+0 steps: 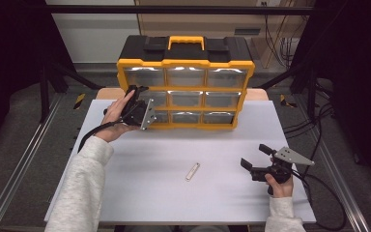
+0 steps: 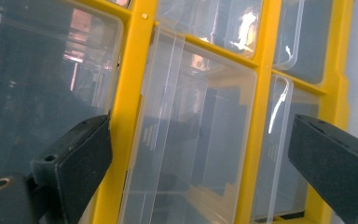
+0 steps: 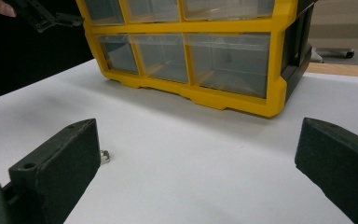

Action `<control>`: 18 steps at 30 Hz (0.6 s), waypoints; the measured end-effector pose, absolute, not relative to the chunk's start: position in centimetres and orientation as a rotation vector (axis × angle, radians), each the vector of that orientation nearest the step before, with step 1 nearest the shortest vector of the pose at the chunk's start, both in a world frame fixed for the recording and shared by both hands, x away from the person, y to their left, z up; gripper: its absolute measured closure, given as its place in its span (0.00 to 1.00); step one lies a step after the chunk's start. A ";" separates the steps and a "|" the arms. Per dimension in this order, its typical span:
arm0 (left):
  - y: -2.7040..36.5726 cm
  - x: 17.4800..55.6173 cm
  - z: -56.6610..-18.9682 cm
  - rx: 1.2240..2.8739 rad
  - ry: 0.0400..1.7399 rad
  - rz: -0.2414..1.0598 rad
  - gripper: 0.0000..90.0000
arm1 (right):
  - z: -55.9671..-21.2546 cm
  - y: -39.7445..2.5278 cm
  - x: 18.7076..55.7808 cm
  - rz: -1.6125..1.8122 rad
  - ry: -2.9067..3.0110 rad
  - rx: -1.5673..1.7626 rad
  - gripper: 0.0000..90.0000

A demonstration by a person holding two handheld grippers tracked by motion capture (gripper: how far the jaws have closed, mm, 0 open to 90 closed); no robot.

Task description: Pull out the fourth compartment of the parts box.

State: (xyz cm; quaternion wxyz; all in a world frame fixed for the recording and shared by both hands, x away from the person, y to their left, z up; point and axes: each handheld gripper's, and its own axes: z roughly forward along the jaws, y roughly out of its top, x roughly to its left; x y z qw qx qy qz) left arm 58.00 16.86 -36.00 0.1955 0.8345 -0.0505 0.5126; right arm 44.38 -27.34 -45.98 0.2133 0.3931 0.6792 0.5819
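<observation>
Nearest the person, the right gripper (image 1: 256, 158) hovers low over the white table (image 1: 140, 193), jaws spread wide w/ nothing between them. A small metal clip (image 1: 192, 171) lies flat on the table, left of that gripper & well apart from it; in the right gripper view its end peeks out by one jaw (image 3: 105, 157).

Farther back, the left gripper (image 1: 136, 93) is up against the left side of the yellow organizer (image 1: 186, 63), jaws apart, straddling a clear drawer (image 2: 193, 140) & the yellow dividers beside it.

Risks, as a guess: the jaws may close on the dividers, not the drawer, so nothing slides out; a hard pull could drag or tip the organizer, since nothing braces it.

No brand or readable text visible.
</observation>
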 end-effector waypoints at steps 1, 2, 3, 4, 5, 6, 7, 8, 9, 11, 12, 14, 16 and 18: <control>16.9 58.0 -36.1 2.339 -0.144 1.438 0.07 | -46.0 -27.3 44.4 1.616 1.884 1.092 0.00; 16.9 58.0 -36.2 2.347 -0.153 1.448 0.08 | -46.0 -27.3 44.4 1.616 1.884 1.088 0.00; 16.9 58.0 -36.2 2.347 -0.153 1.448 0.09 | -46.0 -27.3 44.4 1.616 1.884 1.088 0.00; 16.9 57.9 -36.3 2.352 -0.162 1.459 0.09 | -46.0 -27.3 44.4 1.614 1.885 1.089 0.00; 16.9 57.9 -36.5 2.349 -0.171 1.466 0.09 | -46.0 -27.3 44.4 1.613 1.886 1.089 0.00; 16.9 57.9 -36.5 2.349 -0.171 1.466 0.10 | -46.0 -27.3 44.4 1.613 1.886 1.089 0.00; 16.9 57.9 -36.6 2.358 -0.180 1.469 0.10 | -46.0 -27.3 44.4 1.613 1.886 1.089 0.00; 16.9 57.9 -36.7 2.354 -0.187 1.480 0.12 | -46.0 -27.3 44.4 1.614 1.885 1.091 0.00; 16.9 57.9 -36.8 2.353 -0.189 1.489 0.12 | -46.0 -27.3 44.4 1.613 1.884 1.089 0.00; 16.9 57.9 -36.8 2.350 -0.194 1.496 0.13 | -46.0 -27.3 44.4 1.614 1.885 1.090 0.00; 16.9 57.9 -36.8 2.353 -0.208 1.513 0.15 | -46.0 -27.3 44.4 1.615 1.884 1.090 0.00; 16.9 57.8 -36.9 2.351 -0.219 1.533 0.16 | -46.0 -27.3 44.4 1.615 1.884 1.090 0.00; 16.8 57.8 -37.1 2.358 -0.235 1.562 0.17 | -46.0 -27.3 44.4 1.614 1.884 1.090 0.00; 16.9 57.7 -37.2 2.342 -0.243 1.592 0.19 | -46.0 -27.3 44.4 1.615 1.884 1.090 0.00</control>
